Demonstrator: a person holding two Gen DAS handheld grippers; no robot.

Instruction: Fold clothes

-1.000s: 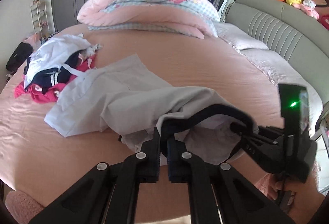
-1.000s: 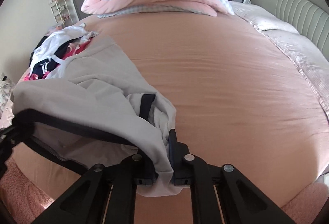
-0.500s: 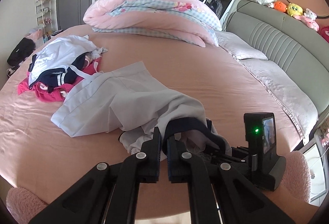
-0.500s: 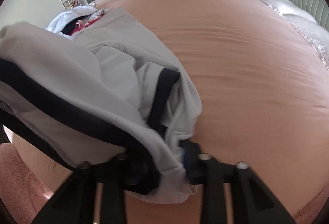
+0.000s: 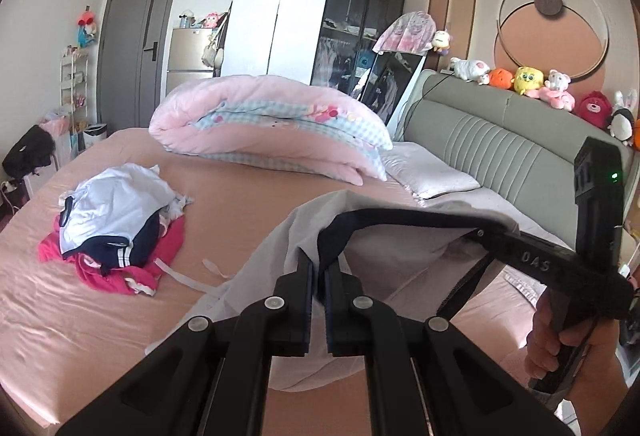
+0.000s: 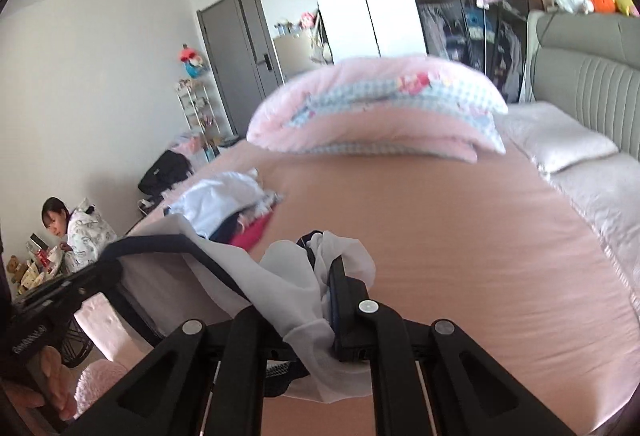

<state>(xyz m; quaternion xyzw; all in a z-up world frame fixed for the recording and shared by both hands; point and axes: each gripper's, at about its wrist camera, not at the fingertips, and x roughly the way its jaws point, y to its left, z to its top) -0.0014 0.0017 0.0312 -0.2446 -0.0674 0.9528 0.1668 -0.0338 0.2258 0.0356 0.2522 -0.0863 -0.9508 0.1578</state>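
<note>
A pale grey garment (image 5: 260, 264) with a navy band hangs lifted over the pink bed (image 5: 248, 196), stretched between both grippers. My left gripper (image 5: 318, 268) is shut on the navy band at its left end. The right gripper (image 5: 478, 234) holds the other end, a hand gripping its handle at the far right. In the right wrist view the garment (image 6: 288, 276) bunches over my right gripper (image 6: 326, 276). Its jaws are closing with the cloth pinched between them. The left gripper (image 6: 106, 268) holds the band at the left edge.
A pile of white, navy and pink clothes (image 5: 116, 228) lies on the bed's left side. A folded pink quilt (image 5: 272, 128) sits at the back, pillows (image 5: 428, 172) and a grey headboard (image 5: 500, 140) to the right. A person (image 6: 76, 228) sits beside the bed.
Both grippers have risen and tilted up, lifting the grey garment off the bed. Its navy band is now pulled taut between them.
</note>
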